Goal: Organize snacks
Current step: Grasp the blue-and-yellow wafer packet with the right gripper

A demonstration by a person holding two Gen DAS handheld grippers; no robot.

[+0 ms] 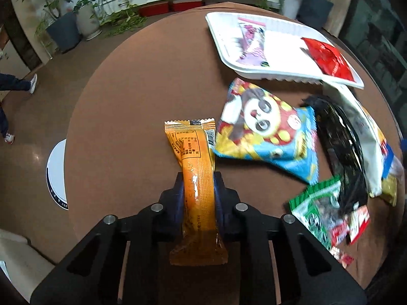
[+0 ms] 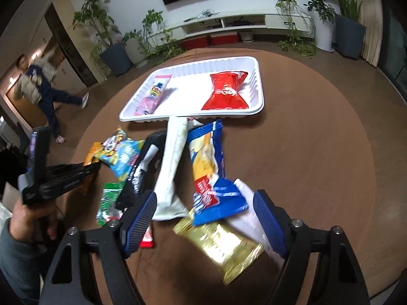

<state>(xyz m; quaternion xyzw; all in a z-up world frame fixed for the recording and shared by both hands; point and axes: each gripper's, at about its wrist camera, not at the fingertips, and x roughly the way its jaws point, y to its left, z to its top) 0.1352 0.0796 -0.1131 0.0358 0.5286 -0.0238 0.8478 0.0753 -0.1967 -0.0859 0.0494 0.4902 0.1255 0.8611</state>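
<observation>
My left gripper (image 1: 199,180) is shut on an orange snack bar (image 1: 197,178) and holds it over the brown round table (image 1: 127,117). My right gripper (image 2: 204,203) is open above a pile of snacks: a blue and yellow packet (image 2: 207,167), a white packet (image 2: 171,167) and a gold packet (image 2: 223,246). The white tray (image 2: 259,101) at the far side holds a red packet (image 2: 226,91) and a pink packet (image 2: 152,96). The tray also shows in the left wrist view (image 1: 223,48). A panda packet (image 1: 267,129) lies right of the orange bar.
A black packet (image 1: 340,147) and a green packet (image 1: 318,216) lie in the pile at the right. The left hand-held gripper (image 2: 58,180) shows at the left of the right wrist view. A person (image 2: 43,84) moves in the background. Plants and a low cabinet (image 2: 241,23) line the wall.
</observation>
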